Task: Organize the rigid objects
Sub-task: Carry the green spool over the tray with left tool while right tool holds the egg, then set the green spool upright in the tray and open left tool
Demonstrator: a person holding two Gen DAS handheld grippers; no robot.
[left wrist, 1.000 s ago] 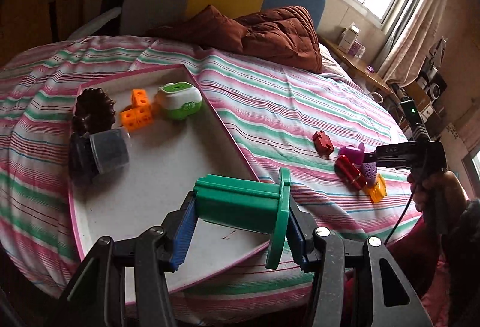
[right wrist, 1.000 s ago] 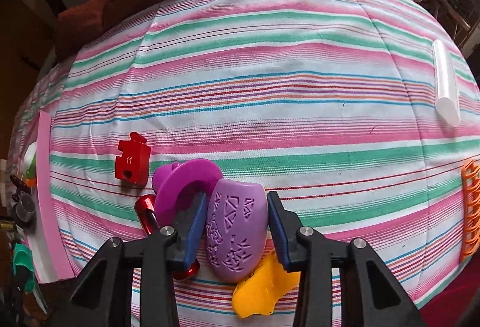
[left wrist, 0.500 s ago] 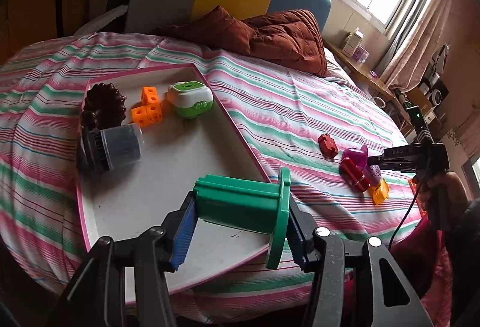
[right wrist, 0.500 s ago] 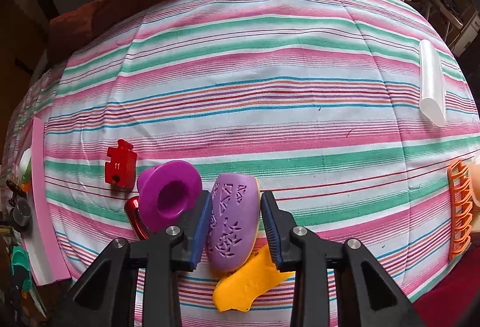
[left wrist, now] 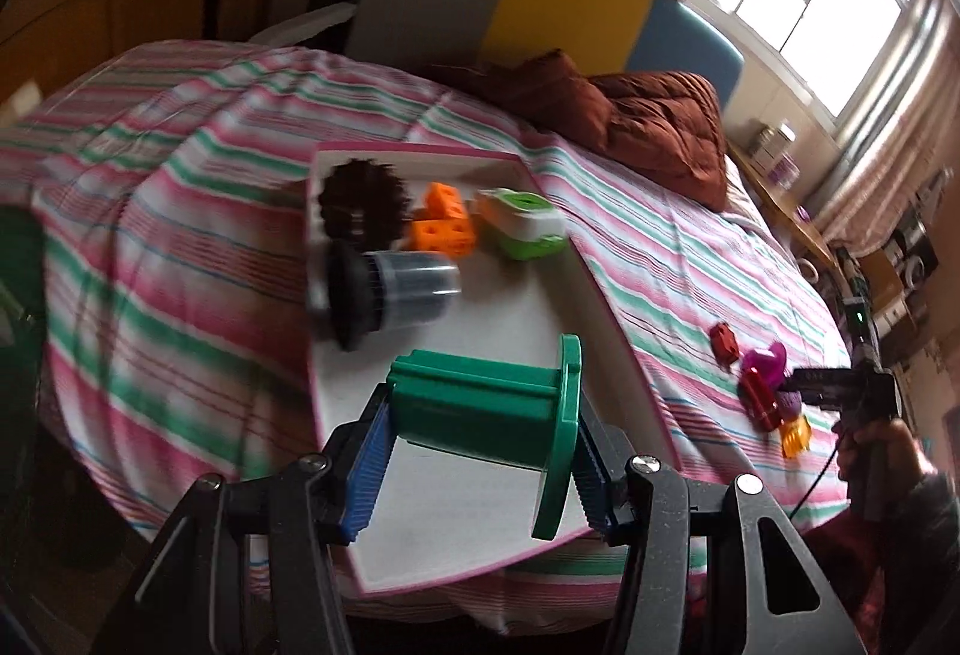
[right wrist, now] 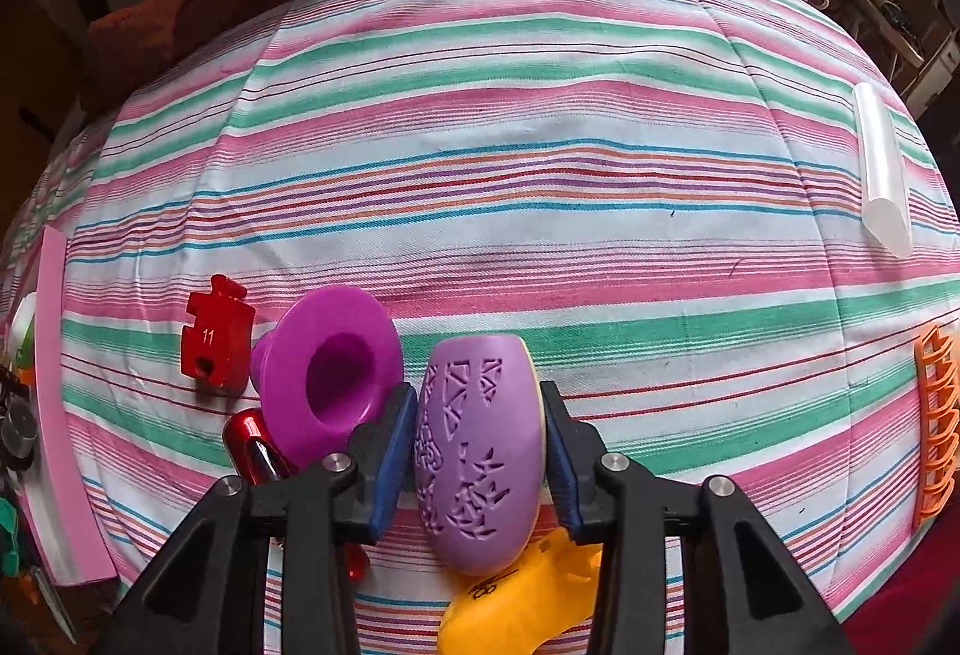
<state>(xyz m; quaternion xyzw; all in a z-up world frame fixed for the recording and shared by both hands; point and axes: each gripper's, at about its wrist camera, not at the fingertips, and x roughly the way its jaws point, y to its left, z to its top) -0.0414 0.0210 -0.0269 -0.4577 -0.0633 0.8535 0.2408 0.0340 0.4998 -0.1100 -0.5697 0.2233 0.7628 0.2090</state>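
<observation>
Orange comb, right view only

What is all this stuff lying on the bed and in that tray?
Tray: one, white with pink rim, on the striped bed.
Spiky ring: one, dark brown, tray's far end.
Orange blocks: one cluster, in tray.
Green-and-white box: one, in tray.
Grey cup: one, on its side, in tray.
Red puzzle piece: one, on bed.
Magenta funnel: one, on bed.
Yellow piece: one, under the egg.
Orange comb: one, right edge.
Left gripper: holds green spool.
Right gripper: jaws opening around purple egg.
</observation>
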